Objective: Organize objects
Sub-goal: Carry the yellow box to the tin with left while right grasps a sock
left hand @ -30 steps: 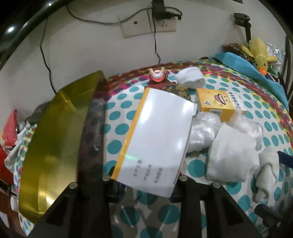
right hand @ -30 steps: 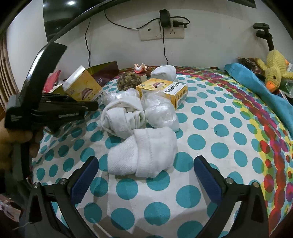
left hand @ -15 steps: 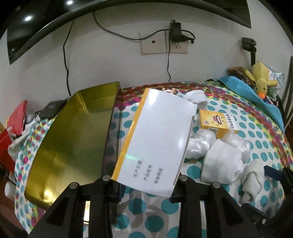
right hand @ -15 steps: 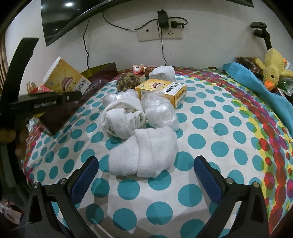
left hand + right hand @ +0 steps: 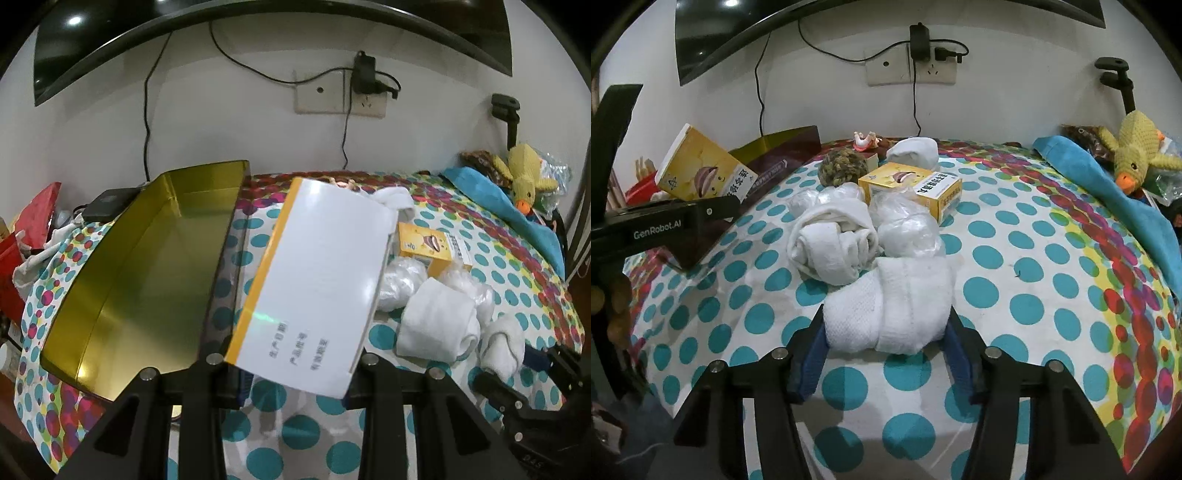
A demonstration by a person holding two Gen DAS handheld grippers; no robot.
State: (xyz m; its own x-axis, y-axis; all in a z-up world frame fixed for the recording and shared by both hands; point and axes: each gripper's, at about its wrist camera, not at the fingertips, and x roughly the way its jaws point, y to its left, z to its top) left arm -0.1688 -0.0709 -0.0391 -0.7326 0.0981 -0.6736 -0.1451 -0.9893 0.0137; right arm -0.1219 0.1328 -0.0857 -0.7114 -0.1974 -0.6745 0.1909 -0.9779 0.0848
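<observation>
Closing right tongs (image 5: 886, 350) flank a soft, waffle-textured rolled white towel (image 5: 890, 306).

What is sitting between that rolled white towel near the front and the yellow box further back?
In the right wrist view, a clear plastic bag bundle lies between the rolled white towel and yellow box.

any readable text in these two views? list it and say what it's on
"GenRobot.AI": side of the left gripper, seen in the right wrist view.
Held box: three lines of Chinese print, too blurred to read.
Yellow box on the table: Chinese label, too small to read.
</observation>
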